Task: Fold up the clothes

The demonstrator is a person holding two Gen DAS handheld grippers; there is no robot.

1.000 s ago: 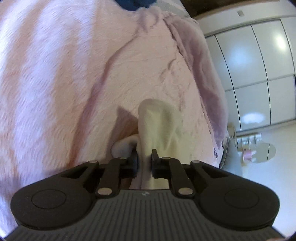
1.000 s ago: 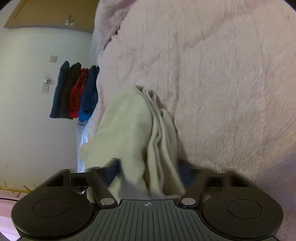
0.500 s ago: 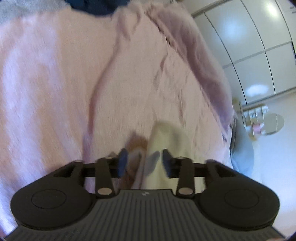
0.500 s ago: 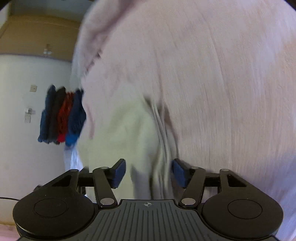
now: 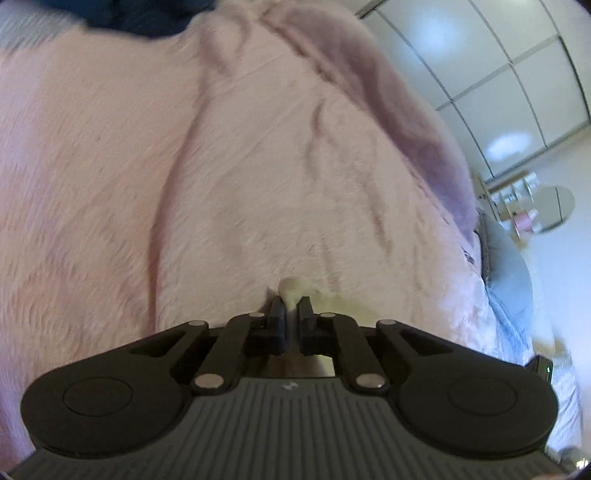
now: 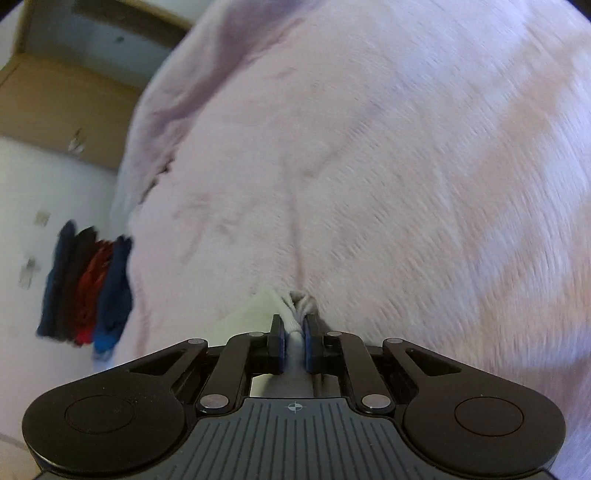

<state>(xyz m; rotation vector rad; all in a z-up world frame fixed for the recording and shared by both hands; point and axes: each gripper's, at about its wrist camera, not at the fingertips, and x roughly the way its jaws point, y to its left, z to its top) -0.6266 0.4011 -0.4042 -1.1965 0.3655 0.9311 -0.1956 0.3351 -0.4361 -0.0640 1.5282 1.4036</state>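
A cream-white garment (image 5: 291,290) lies on a pink fleece blanket (image 5: 229,177). My left gripper (image 5: 291,308) is shut on a bunched edge of the garment, with only a small tuft showing past the fingertips. In the right wrist view my right gripper (image 6: 294,325) is shut on another bunched part of the same cream garment (image 6: 264,306), which fans out to the left of the fingers. Most of the garment is hidden under both grippers.
The pink blanket (image 6: 369,166) covers the bed. A dark blue item (image 5: 140,18) lies at its far edge. White wardrobe doors (image 5: 498,74) and a small round table (image 5: 546,208) stand to the right. Dark, red and blue clothes (image 6: 86,291) hang on the left wall.
Both grippers were open half a second ago and have closed on the cream garment. Much less of the garment shows now, and both views have shifted over the blanket.
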